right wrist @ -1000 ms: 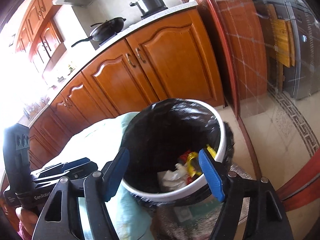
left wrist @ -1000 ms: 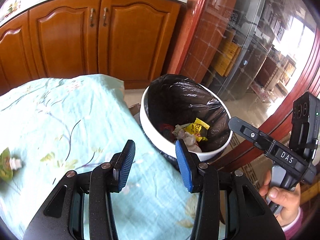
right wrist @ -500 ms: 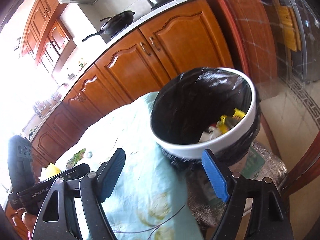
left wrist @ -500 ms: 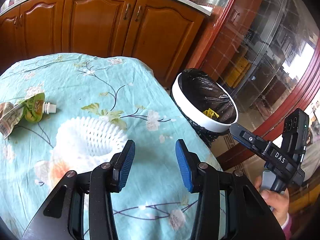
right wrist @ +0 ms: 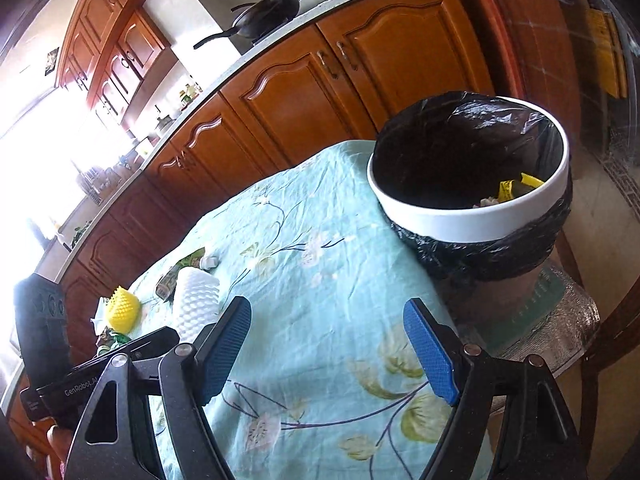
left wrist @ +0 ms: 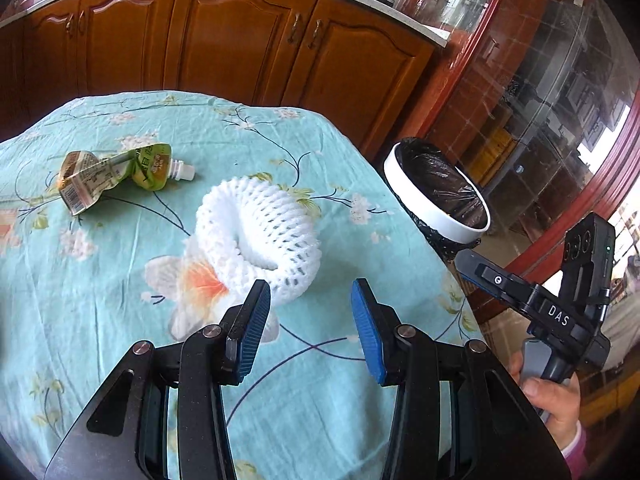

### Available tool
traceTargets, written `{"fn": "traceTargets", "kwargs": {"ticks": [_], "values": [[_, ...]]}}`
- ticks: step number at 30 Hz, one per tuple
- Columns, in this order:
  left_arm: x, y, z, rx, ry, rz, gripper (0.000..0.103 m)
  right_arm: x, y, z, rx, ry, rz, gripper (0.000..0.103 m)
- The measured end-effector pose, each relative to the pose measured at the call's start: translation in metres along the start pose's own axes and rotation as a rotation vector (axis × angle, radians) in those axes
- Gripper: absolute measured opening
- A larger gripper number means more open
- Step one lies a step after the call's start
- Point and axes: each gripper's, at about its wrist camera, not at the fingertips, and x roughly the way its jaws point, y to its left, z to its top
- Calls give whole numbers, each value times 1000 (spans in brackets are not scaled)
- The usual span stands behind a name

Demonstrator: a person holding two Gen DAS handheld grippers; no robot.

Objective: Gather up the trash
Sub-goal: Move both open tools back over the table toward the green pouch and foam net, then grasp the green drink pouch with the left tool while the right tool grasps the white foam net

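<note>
A white foam fruit net lies on the light blue flowered tablecloth, just ahead of my open, empty left gripper. A crumpled green drink pouch lies farther left. The white trash bin with a black liner stands past the table's right edge; it holds yellow wrappers. My right gripper is open and empty above the cloth, short of the bin. The foam net and a yellow spiky piece show at its left.
Wooden kitchen cabinets stand behind the table. A glass-fronted cabinet is at the right. The bin rests on a chair seat beside the table. A pan and a pot sit on the counter.
My left gripper has swung left from over the bin to the table, and the foam net and pouch are now in front of it. My right gripper has drawn back from the bin.
</note>
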Motion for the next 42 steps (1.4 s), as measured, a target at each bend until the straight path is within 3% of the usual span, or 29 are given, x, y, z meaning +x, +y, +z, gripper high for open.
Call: {"fn": "traceTargets", "kwargs": {"ticks": [5, 17, 28, 39, 42], "values": [[-20, 14, -2, 2, -32, 22, 42, 5, 20, -2, -38, 14, 27, 80], [-25, 75, 15, 6, -44, 188, 42, 37, 63, -3, -112, 66, 80, 80], [-13, 108, 59, 165, -52, 346, 42, 66, 87, 5, -160, 100, 96, 79], [39, 122, 85, 279, 54, 393, 41, 92, 96, 10, -168, 129, 83, 73], [53, 120, 85, 309, 82, 395, 29, 99, 95, 13, -165, 135, 77, 70]]}}
